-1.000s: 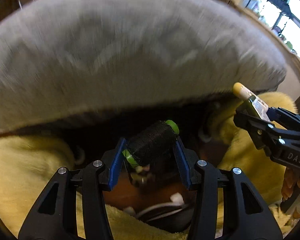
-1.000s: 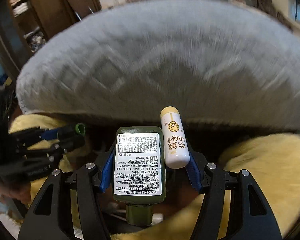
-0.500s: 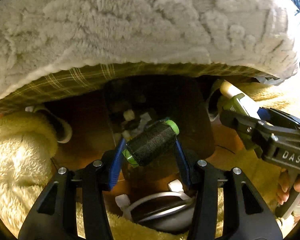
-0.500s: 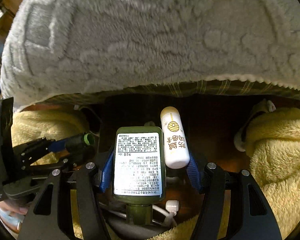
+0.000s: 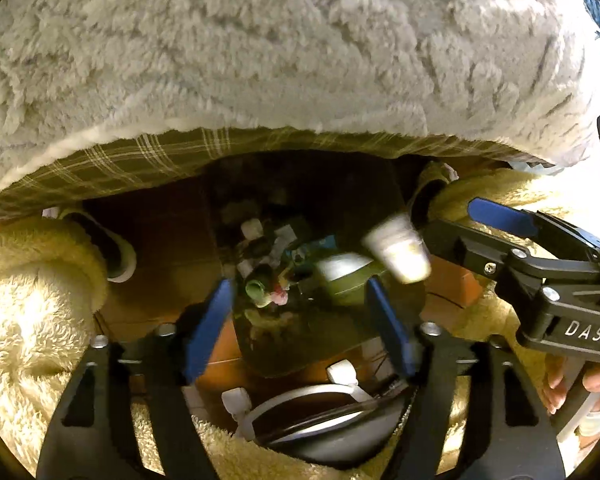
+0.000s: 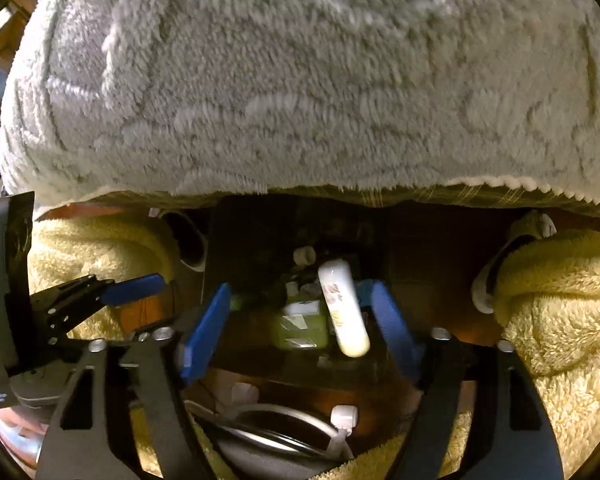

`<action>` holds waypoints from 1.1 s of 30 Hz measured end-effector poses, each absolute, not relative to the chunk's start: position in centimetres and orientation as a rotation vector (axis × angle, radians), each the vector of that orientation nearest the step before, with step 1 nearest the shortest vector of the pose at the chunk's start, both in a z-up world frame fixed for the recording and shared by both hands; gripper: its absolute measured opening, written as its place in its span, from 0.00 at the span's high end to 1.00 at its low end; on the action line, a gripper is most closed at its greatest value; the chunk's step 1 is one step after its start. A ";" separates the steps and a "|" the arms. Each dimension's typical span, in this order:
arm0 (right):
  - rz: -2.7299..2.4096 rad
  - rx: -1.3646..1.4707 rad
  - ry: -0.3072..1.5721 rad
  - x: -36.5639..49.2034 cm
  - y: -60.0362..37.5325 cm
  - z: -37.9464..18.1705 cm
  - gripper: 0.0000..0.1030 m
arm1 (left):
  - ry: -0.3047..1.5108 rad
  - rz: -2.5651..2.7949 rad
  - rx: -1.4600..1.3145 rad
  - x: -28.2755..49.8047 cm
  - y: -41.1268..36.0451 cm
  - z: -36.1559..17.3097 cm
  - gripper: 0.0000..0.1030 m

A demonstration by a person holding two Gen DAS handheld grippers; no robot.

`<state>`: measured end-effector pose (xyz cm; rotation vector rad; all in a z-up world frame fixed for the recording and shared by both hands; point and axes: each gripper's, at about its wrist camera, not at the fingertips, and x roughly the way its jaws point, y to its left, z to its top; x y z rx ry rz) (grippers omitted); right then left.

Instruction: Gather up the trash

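Both grippers are hanging over the dark trash bin [image 5: 312, 208], and both sets of fingers are spread wide, pinching nothing.

In the left wrist view, the left gripper [image 5: 300, 320] is gaping, its blue fingers [image 5: 208, 324] standing well apart. Between them and below, inside the bin, a green-ended spool [image 5: 260, 286] is lying among scraps of litter.

The right gripper [image 6: 300, 324] is gaping too. A white tube [image 6: 342, 308] is showing blurred between its fingers, nearer the right one, apparently in mid-air, tilted with its cream end toward the camera. Just left of it, a green bottle [image 6: 300, 326] is also smearing with blur; whether it is airborne or already resting in the bin, I cannot tell.

Beyond the fingertips, a fluffy grey blanket [image 6: 300, 80] is overhanging the bin, and yellow fleece [image 6: 560, 300] is flanking both sides.
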<state>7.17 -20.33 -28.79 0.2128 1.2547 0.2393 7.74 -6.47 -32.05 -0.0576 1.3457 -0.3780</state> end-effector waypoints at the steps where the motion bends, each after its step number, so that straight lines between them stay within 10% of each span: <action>1: 0.235 0.213 1.250 7.2 -20.4 -28.6 0.16 | 1.339 -0.377 -0.056 7.7 -6.5 -31.8 0.24; 12: 0.147 0.206 1.041 5.4 -23.5 -21.4 0.03 | 1.142 -0.324 0.029 6.1 -5.6 -24.3 0.08; 33: 0.052 0.106 0.420 0.1 -24.4 0.6 0.03 | 0.502 -0.215 0.063 2.1 -3.7 -0.7 0.08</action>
